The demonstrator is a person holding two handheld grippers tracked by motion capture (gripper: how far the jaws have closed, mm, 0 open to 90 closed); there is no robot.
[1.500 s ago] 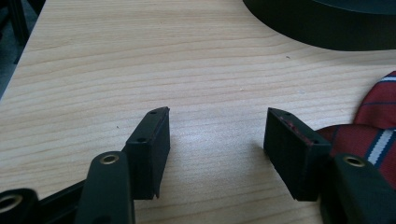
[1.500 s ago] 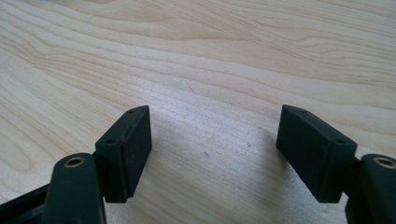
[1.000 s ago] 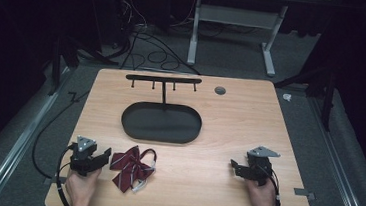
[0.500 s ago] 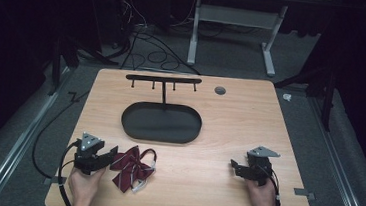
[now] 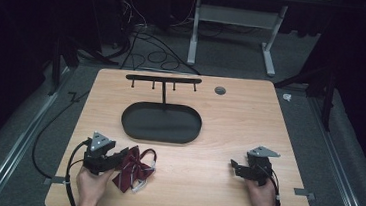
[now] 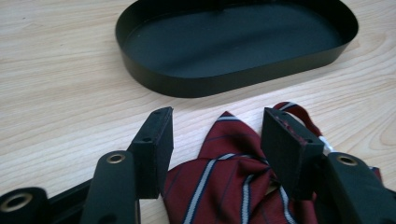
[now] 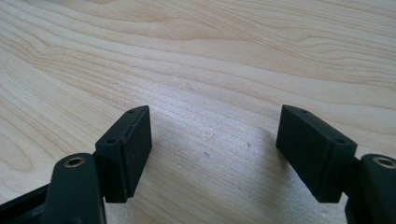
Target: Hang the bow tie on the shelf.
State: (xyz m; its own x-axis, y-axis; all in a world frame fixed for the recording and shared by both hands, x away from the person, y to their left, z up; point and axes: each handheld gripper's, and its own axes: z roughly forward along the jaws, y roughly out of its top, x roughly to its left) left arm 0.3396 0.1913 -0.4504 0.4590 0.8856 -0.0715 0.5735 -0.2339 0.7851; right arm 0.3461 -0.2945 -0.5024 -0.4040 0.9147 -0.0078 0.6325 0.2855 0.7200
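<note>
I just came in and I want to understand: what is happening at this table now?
A person holds a gripper in each hand at a light wooden table. The left gripper stands over a dark red striped bow tie, its jaws open on either side of the fabric, not pressing it. The right gripper rests open over bare wood. Beyond the bow tie stands a black oval metal tray with a black hook rack.

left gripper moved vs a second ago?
Yes. The left gripper has edged toward the black tray and over the striped bow tie, jaws open.
</note>
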